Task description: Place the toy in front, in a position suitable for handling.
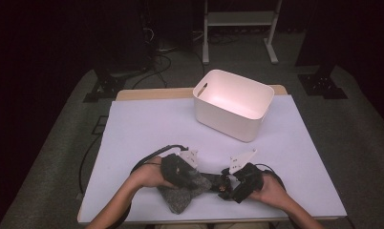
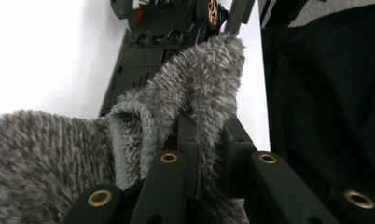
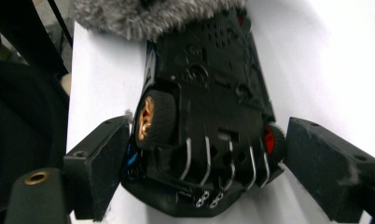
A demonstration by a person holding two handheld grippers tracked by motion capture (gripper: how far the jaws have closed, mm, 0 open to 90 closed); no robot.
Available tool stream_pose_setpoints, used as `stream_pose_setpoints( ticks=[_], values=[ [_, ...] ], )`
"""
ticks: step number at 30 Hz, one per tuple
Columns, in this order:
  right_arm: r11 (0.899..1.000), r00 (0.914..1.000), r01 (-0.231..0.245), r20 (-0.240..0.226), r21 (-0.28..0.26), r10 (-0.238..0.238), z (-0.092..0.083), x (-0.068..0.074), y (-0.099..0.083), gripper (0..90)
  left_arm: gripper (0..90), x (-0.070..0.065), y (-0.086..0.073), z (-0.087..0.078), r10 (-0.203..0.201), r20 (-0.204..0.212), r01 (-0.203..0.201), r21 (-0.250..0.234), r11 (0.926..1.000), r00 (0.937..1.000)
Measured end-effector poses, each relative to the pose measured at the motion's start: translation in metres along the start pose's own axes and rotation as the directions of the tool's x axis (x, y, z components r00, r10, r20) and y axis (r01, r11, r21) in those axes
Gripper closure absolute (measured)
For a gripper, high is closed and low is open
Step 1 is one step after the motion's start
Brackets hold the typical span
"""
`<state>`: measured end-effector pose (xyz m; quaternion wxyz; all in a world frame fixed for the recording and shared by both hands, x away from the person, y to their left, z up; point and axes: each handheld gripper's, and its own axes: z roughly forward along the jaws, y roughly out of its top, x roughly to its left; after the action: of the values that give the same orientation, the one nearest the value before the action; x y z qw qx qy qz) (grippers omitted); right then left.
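**Cloth clamped, toy car let go: wiping the car looks like the step in hand**

Your left tool (image 1: 186, 172) has its jaws together on a fold of the grey fuzzy cloth (image 1: 180, 194), which lies at the near edge of the surface (image 1: 147, 129), bunched beneath that tool. In the left gripper view the pile of the cloth (image 2: 195, 88) rises between the jaws and leans against the black toy car (image 2: 153, 42).

Your right tool (image 1: 228, 183) has its jaws apart, one on each side of the car (image 3: 213, 107) without pressing it. The car lies on the surface between your two tools, underside towards the right gripper view, an orange-hubbed wheel (image 3: 150, 119) near one pad.

Judging from this, you are between holds. The next move calls for closing the right tool on the car's body, clear of the wheels, so it stays steady while the cloth is drawn over it.

Hard to make out: the car's upper side, its far end under the cloth, and how much cloth lies under your left hand (image 1: 147, 176). The white bin (image 1: 233, 102) stands well apart at the far side; its floor is partly hidden by its near wall.
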<state>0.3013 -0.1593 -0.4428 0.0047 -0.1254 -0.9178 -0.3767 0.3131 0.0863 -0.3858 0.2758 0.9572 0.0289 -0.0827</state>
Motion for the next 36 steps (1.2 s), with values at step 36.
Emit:
stream_pose_setpoints(
  ticks=[36],
  values=[
    [0.994,0.9945,0.103,0.018,0.031,-0.104,0.012,-0.006,-0.004,22.6,78.9,0.013,0.036,0.036,0.045,-0.019,-0.045,-0.019,0.9988,0.9988]
  ],
)
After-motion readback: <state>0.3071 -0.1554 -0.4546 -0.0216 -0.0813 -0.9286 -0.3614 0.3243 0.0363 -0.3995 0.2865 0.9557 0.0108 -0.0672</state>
